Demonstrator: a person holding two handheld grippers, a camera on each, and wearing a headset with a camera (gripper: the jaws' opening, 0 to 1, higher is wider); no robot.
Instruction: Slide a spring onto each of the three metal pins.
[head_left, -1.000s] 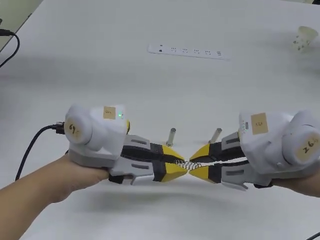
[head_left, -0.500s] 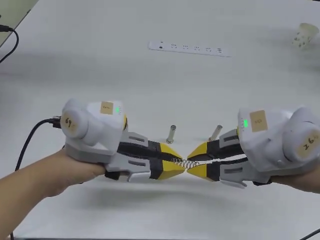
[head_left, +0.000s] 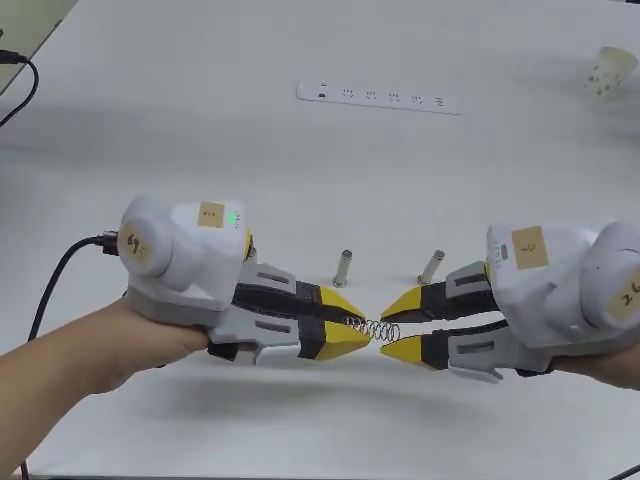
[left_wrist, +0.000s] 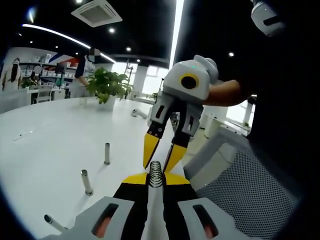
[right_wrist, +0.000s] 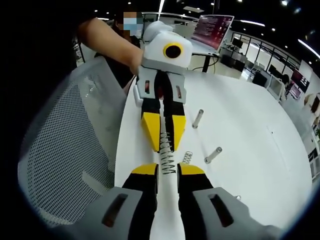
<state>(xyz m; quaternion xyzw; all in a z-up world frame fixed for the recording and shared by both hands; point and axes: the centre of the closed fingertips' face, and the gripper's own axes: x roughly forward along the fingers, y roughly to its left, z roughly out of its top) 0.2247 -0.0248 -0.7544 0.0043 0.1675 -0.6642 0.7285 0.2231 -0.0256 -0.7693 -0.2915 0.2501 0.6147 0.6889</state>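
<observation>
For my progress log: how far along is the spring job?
Nothing looks done: the pins in view are bare. In hand: left tongs grip one spring, right tongs open at its far end. Left: all three pins; a spare spring lies on the table.

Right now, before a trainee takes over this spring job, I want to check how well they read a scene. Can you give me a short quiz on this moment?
1. True or false: the right gripper is shut on the spring.
2. In the head view, what lies at the far side of the table? A) a screwdriver B) a power strip C) a tray
3. Fill in: the left gripper view shows ___ metal pins on the table.

Key
1. False: its jaws stand apart, and the left gripper holds the spring.
2. B
3. three
</observation>
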